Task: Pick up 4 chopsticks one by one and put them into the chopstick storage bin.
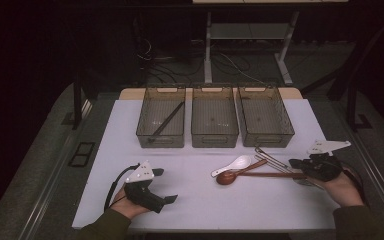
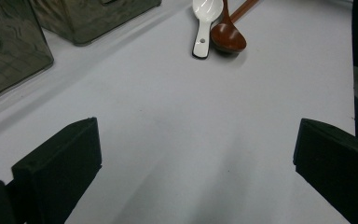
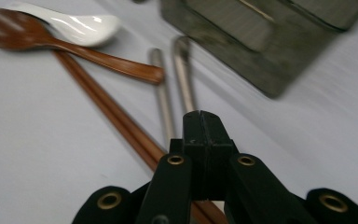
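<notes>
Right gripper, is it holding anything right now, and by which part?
Nothing is clearly held. The right gripper has its jaws shut together above the wooden chopsticks and metal chopsticks, with nothing visible between them. The left gripper is open over bare table.

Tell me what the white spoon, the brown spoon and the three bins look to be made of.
White spoon: probably glazed ceramic, maybe melamine; glossy white with sharp highlights. Brown spoon: lacquered wood or wood-look plastic; smooth red-brown sheen, no clear grain. Three bins: likely smoky translucent plastic; their floors and a dark stick in the left one show through the walls.
</notes>
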Demonstrator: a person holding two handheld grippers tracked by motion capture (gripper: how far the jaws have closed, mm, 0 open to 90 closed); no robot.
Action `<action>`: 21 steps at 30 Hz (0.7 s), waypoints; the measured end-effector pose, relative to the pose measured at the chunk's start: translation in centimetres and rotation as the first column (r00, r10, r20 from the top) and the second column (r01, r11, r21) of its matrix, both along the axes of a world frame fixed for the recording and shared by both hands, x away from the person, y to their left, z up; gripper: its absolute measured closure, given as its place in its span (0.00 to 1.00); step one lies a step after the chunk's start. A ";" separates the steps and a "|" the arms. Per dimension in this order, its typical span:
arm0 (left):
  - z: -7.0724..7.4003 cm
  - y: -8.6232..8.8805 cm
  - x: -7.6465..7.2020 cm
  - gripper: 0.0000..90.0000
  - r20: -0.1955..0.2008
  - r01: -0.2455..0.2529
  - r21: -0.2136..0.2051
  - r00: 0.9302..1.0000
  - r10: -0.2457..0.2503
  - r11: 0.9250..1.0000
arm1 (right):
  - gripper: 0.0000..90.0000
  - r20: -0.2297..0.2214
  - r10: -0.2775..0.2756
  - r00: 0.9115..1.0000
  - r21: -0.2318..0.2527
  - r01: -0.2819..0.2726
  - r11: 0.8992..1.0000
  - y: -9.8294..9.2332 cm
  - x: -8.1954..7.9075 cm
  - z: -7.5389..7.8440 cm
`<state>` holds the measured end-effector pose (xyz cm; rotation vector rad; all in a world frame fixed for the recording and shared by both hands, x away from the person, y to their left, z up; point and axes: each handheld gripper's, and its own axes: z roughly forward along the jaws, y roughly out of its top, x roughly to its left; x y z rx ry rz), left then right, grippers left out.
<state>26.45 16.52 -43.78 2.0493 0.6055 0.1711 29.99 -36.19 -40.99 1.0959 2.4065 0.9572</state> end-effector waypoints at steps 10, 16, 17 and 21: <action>0.0 -0.1 0.0 0.01 -0.005 0.001 -0.002 1.000 -0.001 1.000 | 1.00 -0.077 -0.150 0.986 -0.013 0.149 0.989 -5.4 0.1 -1.9; 0.0 -0.1 0.0 0.01 -0.003 0.002 -0.005 1.000 -0.002 1.000 | 1.00 -0.107 -0.150 0.983 -0.025 0.148 0.989 -5.6 0.4 -2.8; 0.0 0.0 0.0 0.01 -0.005 0.003 -0.002 1.000 -0.003 1.000 | 1.00 -0.114 -0.150 0.982 -0.029 0.148 0.989 -5.6 0.4 -2.8; 0.0 0.0 0.0 0.01 -0.004 0.005 -0.003 1.000 -0.005 1.000 | 1.00 -0.126 -0.137 0.982 -0.041 0.133 0.990 -5.4 0.3 -3.0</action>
